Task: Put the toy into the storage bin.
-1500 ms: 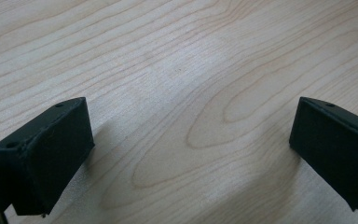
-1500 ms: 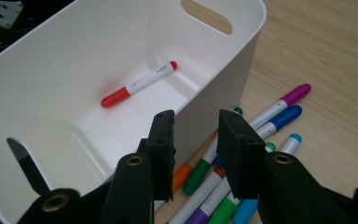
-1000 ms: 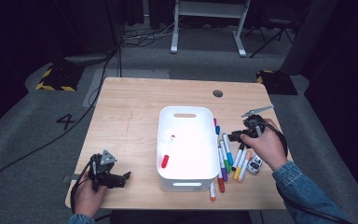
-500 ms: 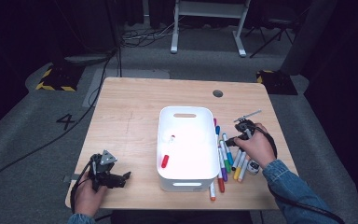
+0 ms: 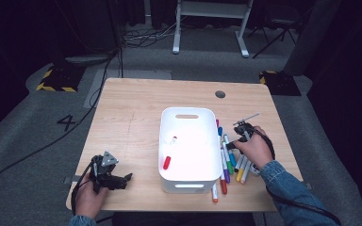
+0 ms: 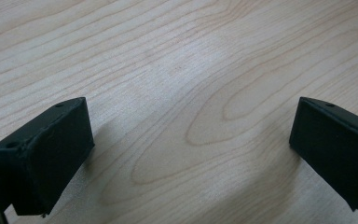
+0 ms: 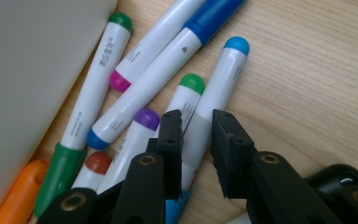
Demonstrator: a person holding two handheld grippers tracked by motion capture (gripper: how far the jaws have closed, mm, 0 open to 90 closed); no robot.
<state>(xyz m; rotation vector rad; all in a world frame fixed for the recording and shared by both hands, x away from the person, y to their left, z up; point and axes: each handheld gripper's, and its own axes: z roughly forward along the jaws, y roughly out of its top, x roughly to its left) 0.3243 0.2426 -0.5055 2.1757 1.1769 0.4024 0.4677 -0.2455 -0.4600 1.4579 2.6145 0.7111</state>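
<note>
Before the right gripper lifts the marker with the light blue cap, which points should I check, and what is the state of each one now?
1. Right gripper fingers on both sides of the light blue marker: ok; they have just been closing.
2. Firm grip, fingers pressing on the barrel: cannot tell.
3. Only one marker between the fingers: ok; the green marker lies close beside the left finger.
4. White bin beside the markers, open and with room; one red marker inside: ok.
5. Left gripper open, resting on the table away from the bin: ok.

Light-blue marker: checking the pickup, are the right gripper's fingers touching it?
Touching. The right gripper view shows both fingers pressed against the light-blue marker's white barrel.
</note>
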